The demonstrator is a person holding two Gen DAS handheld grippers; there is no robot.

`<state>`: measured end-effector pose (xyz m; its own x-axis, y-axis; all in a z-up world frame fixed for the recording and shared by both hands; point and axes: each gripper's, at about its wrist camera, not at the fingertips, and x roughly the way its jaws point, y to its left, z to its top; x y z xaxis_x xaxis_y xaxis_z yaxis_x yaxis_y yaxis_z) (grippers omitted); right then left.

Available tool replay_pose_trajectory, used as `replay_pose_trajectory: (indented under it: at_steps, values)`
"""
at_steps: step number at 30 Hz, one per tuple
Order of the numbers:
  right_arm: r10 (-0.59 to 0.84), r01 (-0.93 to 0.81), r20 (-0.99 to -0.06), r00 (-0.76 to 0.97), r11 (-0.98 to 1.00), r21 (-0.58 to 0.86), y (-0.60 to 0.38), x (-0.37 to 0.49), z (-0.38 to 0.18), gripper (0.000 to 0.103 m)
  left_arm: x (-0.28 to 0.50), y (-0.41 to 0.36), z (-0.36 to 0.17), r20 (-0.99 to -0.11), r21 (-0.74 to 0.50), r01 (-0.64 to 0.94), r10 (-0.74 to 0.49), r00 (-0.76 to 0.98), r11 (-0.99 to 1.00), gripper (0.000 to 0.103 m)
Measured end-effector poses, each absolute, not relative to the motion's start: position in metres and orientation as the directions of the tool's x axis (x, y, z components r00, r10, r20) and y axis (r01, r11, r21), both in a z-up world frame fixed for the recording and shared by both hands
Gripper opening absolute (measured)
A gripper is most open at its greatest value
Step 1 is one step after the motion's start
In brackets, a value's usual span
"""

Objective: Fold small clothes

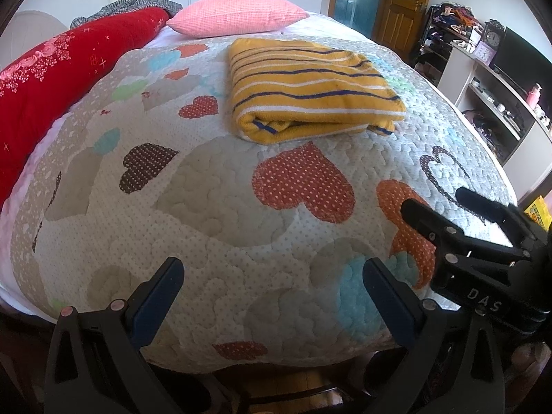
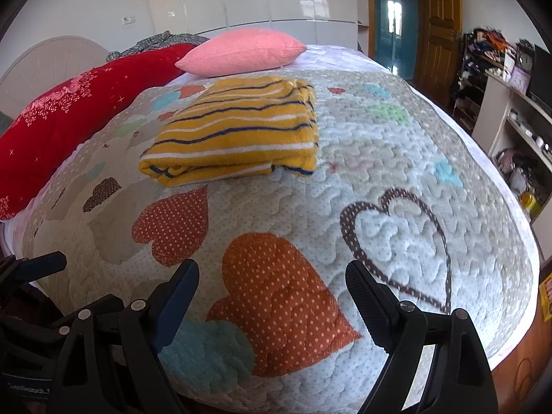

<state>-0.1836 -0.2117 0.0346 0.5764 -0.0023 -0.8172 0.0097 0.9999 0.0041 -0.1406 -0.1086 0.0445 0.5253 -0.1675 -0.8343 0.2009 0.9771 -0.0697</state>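
Note:
A yellow garment with blue and white stripes lies folded into a thick rectangle on the bed's heart-patterned quilt, toward the pillows. It also shows in the right wrist view. My left gripper is open and empty, low over the near edge of the quilt, well short of the garment. My right gripper is open and empty, also at the near edge of the quilt. The right gripper shows in the left wrist view at the right, open.
A pink pillow and a red blanket lie at the head and left of the bed. A white shelf unit with clutter stands to the right. A wooden door is at the back.

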Motion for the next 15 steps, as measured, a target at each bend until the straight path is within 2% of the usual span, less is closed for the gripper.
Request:
replay_pose_trajectory:
  at_steps: [9,15]
  values:
    - [-0.013,-0.027,-0.781,0.625,0.999,-0.038,-0.205,-0.158,0.054,0.091,-0.116,-0.090,0.053,-0.804,-0.110,0.192,-0.200,0.560,0.975,0.103]
    - [-0.014,-0.035,-0.797,0.604,0.998,-0.044,-0.202,-0.147,0.044,0.092,-0.105,-0.083,0.043,-0.814,-0.117,0.180,-0.198,0.547,0.977,0.103]
